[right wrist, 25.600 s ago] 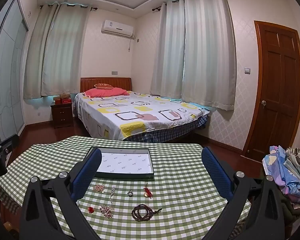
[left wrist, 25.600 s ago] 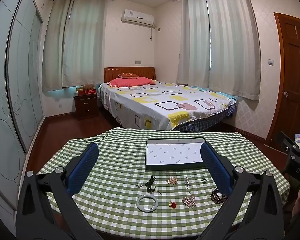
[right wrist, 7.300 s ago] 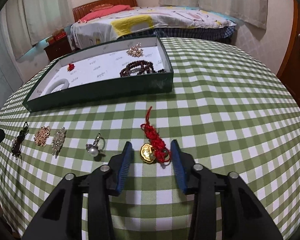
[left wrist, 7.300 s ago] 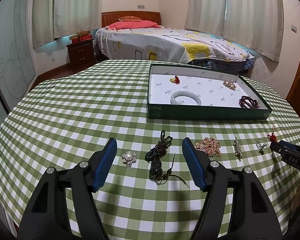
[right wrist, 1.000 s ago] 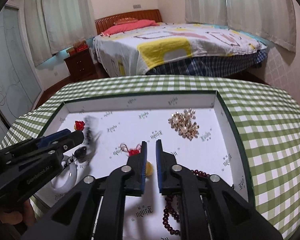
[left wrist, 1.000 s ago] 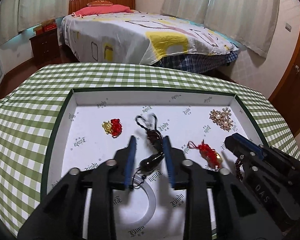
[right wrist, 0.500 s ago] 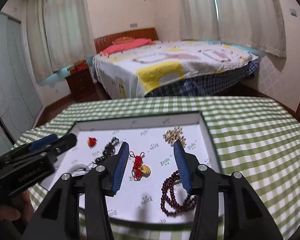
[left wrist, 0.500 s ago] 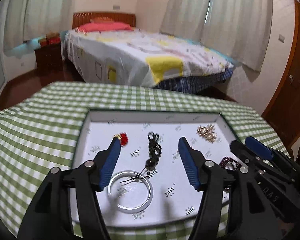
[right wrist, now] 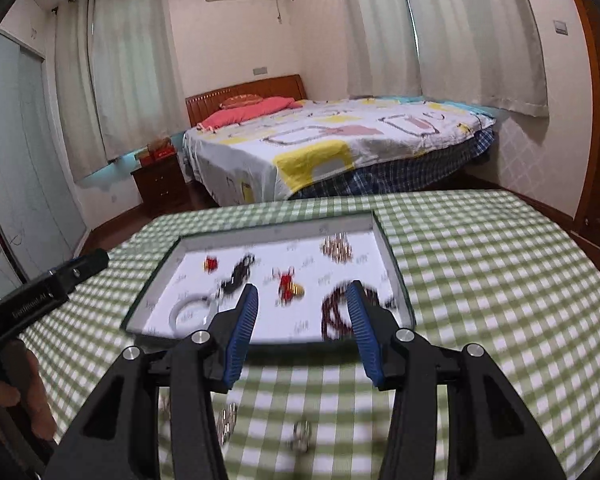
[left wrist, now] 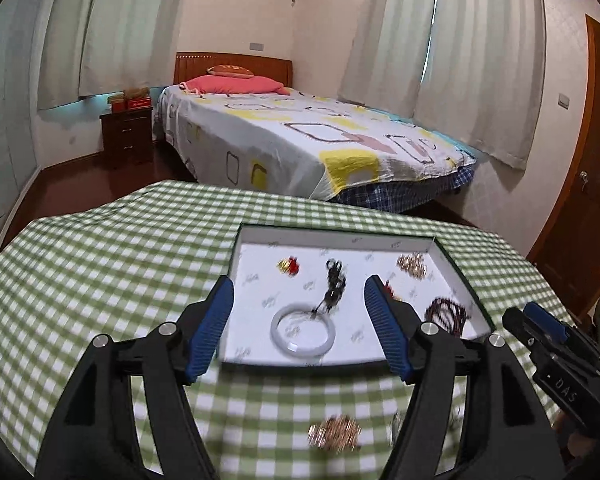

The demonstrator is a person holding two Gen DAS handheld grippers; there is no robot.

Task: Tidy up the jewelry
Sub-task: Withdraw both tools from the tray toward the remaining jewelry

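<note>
A green tray (left wrist: pixel 340 236) with a white lining sits on the checked table. In it lie a white bangle (left wrist: pixel 303 330), a black cord pendant (left wrist: pixel 334 284), a small red charm (left wrist: pixel 289 266), a gold brooch (left wrist: pixel 411 265) and a dark bead bracelet (left wrist: pixel 446 314). My left gripper (left wrist: pixel 297 284) hovers before the tray's near edge, its jaws opening with nothing between them. My right gripper (right wrist: pixel 302 288) is open and empty, back from the red knot charm (right wrist: pixel 288 284). Loose on the cloth lie another gold brooch (left wrist: pixel 334 438) and a blurred ring (right wrist: pixel 302 440).
A bed (left wrist: pixel 300 144) stands beyond the table, with a nightstand (left wrist: pixel 128 136) to its left. A wooden door (left wrist: pixel 580 200) is at the right. The round table's cloth (right wrist: pixel 500 280) drops off on all sides. A hand (right wrist: pixel 28 392) holds the left gripper's handle.
Both grippers opened, letting go of the black pendant and the red knot charm in the tray. They then pulled back and up, away from the tray.
</note>
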